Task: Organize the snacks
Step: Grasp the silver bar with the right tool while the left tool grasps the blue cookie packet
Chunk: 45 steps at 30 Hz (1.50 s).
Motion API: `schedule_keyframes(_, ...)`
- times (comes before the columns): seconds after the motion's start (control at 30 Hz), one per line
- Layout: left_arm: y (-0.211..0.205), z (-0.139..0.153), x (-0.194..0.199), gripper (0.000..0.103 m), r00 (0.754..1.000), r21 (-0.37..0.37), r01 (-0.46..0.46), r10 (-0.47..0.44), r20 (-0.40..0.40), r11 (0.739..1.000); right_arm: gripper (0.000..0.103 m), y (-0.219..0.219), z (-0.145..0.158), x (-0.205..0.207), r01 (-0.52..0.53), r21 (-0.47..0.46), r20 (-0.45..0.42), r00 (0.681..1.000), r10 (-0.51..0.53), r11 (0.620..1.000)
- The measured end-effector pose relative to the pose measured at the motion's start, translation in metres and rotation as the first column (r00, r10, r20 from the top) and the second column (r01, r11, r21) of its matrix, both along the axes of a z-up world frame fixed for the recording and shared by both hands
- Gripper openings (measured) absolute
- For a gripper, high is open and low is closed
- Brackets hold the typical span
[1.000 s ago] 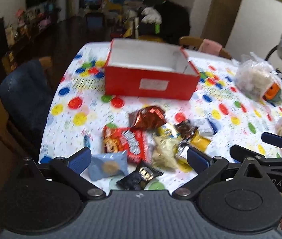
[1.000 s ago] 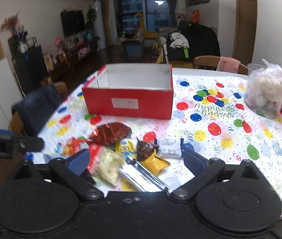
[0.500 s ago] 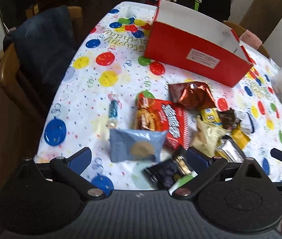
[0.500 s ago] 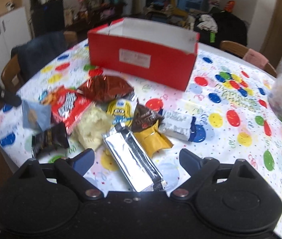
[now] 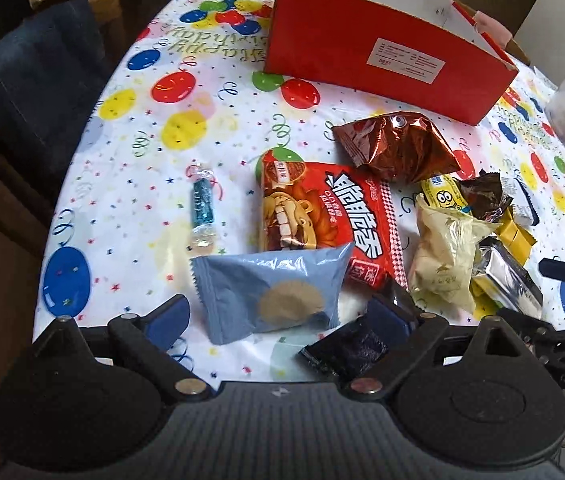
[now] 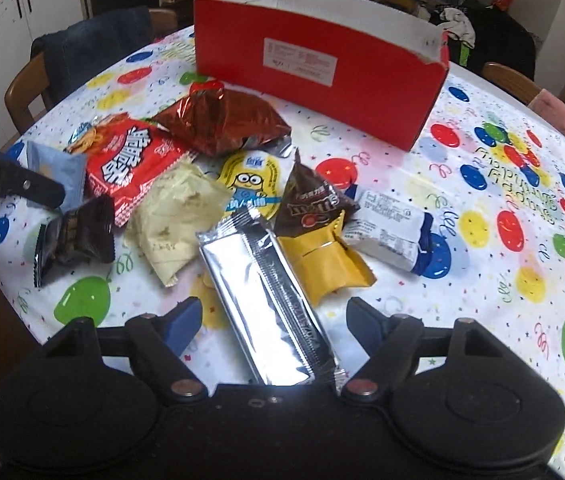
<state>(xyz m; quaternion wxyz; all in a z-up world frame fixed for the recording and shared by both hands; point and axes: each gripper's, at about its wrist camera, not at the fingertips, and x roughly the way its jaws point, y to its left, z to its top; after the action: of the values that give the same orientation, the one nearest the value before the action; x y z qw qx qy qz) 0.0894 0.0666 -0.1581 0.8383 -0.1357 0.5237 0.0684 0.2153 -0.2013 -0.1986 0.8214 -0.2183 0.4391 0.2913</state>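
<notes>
My left gripper (image 5: 278,316) is spread wide, jaws just been easing in a little, nothing pinched. The pale blue cookie packet (image 5: 272,290) lies flat between its fingers, pads not touching it. My right gripper (image 6: 274,320) is also spread, jaws just been narrowing. The silver foil bar (image 6: 270,304) lies between the fingers, near end under the gripper body, no pad on it.

Landmark: red box (image 6: 322,64), open top, white inside, standing on the balloon-print tablecloth (image 6: 502,240). All snacks are outside the box, on the cloth in front of its labelled side:
- Shiny brown foil bag (image 6: 222,120) closest to the box, just in front of it.
- Red noodle-snack pack (image 6: 130,160) next out from the box, partly under the blue packet in the left view.
- Yellow minion pouch (image 6: 250,184), brown M&M's bag (image 6: 310,200), cream packet (image 6: 170,212) in the cluster past the foil bag.
- Mustard-yellow wrapper (image 6: 326,264) touching the silver bar, under the M&M's bag.
- White and blue wrapped bar (image 6: 390,228) at the cluster's right end.
- Small black packet (image 6: 78,236) farthest from the box, near the table edge.
- Blue twist-wrapped candy (image 5: 202,208) alone, apart from the pile.
</notes>
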Motion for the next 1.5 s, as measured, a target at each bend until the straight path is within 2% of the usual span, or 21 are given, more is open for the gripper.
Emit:
schedule_keyframes(0.13,-0.004,-0.004,0.006,0.096,1.0,0.02,0.017,-0.017,-0.001,1.0,0.078,0.002,-0.005,0.002,-0.012,-0.015,-0.004,1.0,0.012,1.0)
schedule_keyframes(0.23,0.001,-0.009,0.01,0.096,1.0,0.01,-0.016,0.016,-0.009,1.0,0.075,0.004,-0.007,0.003,-0.016,-0.022,-0.001,1.0,0.016,1.0)
schedule_keyframes(0.37,0.003,-0.011,0.011,0.084,0.999,0.008,-0.043,0.043,-0.007,0.999,0.067,0.003,-0.008,0.006,-0.004,-0.012,-0.012,1.0,0.004,1.0)
schedule_keyframes(0.5,-0.002,-0.01,0.009,0.08,0.999,0.025,-0.039,0.039,0.008,0.999,0.057,0.003,-0.01,0.007,-0.002,-0.015,-0.018,1.0,0.002,1.0)
schedule_keyframes(0.63,-0.005,-0.009,0.007,0.073,0.999,0.026,-0.029,0.028,0.019,0.999,0.054,0.001,-0.009,0.005,0.006,-0.013,-0.016,1.0,-0.006,1.0)
schedule_keyframes(0.87,-0.007,-0.007,0.005,0.06,0.999,0.025,-0.007,0.006,0.039,1.0,0.042,0.002,-0.006,0.0,0.026,-0.008,-0.005,1.0,-0.026,1.0)
schedule_keyframes(1.5,0.001,0.005,-0.014,0.047,0.998,0.011,-0.009,0.008,0.06,1.0,0.039,0.001,0.021,-0.021,0.127,0.033,0.041,0.991,-0.128,0.991)
